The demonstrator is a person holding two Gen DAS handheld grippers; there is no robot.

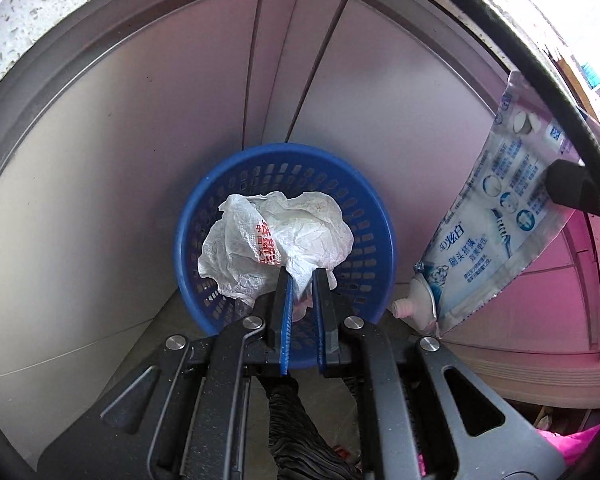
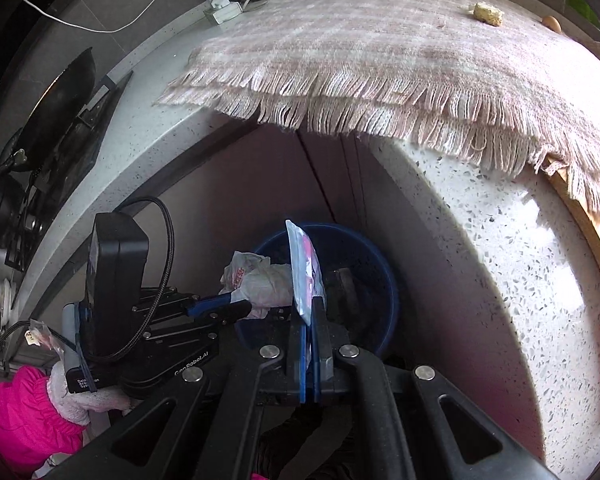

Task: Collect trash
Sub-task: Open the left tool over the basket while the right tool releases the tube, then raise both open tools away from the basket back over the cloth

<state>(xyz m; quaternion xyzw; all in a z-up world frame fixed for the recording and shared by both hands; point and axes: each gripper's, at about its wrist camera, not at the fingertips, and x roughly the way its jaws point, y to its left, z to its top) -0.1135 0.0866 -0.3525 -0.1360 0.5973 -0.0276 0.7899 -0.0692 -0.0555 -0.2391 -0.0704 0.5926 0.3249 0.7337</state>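
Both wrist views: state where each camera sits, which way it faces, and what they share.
Left wrist: on the left tool, facing steeply down at the blue basket; shows its fingers pinching the crumpled wrapper.
Right wrist: on the right tool, facing down past the counter edge; shows its fingers gripping the toothpaste pouch, plus a pink sleeve.
Shared: basket, wrapper, pouch.

Crinkled white paper wrapper (image 1: 276,240), perforated blue plastic basket (image 1: 374,208), glossy foil sachet (image 1: 496,216).
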